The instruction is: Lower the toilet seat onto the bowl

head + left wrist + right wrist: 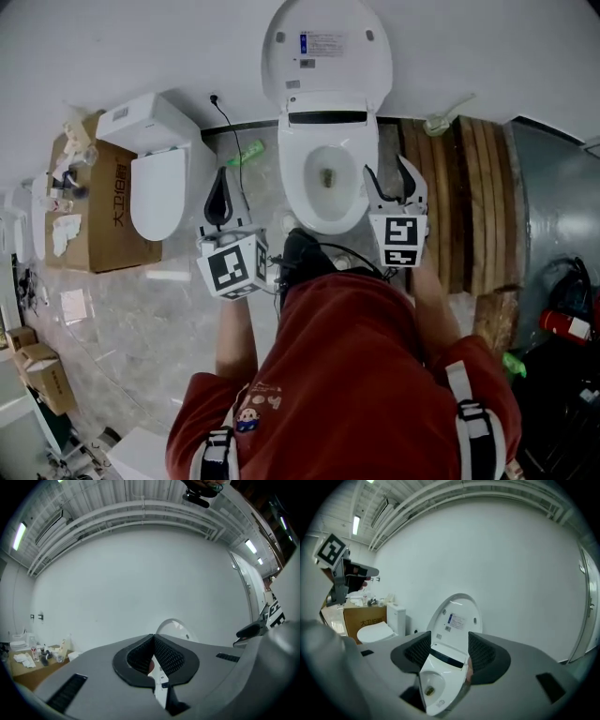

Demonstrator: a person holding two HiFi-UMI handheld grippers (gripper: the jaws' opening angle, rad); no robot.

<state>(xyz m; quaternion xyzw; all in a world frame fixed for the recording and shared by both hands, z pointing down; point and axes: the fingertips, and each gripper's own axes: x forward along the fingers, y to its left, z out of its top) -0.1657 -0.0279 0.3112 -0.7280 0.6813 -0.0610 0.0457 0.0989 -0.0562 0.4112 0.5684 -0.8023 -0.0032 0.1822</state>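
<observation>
A white toilet stands against the wall; its bowl is open and its cover, which carries a blue label, stands upright. I cannot tell the seat from the lid in that raised part. My right gripper is open beside the bowl's right rim and holds nothing. In the right gripper view the bowl and raised cover show between the spread jaws of the right gripper. My left gripper is shut and empty, left of the bowl. The left gripper points at the wall, with the cover's top just above it.
A second toilet and a cardboard box with small items sit to the left. A wooden pallet lies right of the bowl. A green bottle and a black cable are by the wall. A red extinguisher is far right.
</observation>
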